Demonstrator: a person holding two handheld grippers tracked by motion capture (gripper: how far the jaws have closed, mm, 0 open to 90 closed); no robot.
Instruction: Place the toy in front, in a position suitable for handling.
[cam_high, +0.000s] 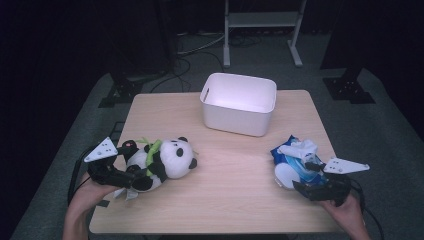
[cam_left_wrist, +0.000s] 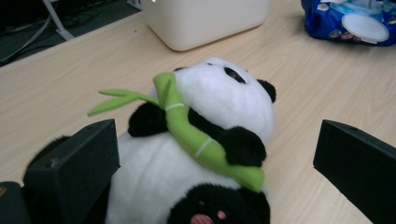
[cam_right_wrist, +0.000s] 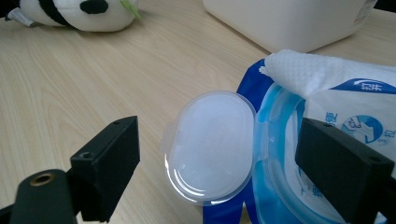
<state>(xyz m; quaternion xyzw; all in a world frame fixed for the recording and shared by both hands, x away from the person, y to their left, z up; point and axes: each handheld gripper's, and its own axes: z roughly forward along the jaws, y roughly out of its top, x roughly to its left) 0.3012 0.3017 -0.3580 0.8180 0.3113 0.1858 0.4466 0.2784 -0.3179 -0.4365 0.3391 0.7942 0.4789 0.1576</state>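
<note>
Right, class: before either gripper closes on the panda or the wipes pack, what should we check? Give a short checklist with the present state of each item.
1. Left gripper jaws open: ok.
2. Panda between the left jaws: ok, body sits between them, pads not pressing.
3. Right gripper jaws open: ok.
4. Wipes pack lid shut: not ok, it is flipped open and a wipe sticks out.
5. White bin upright on the table: ok.
6. Bin empty: cannot tell, its floor is partly hidden.
</note>
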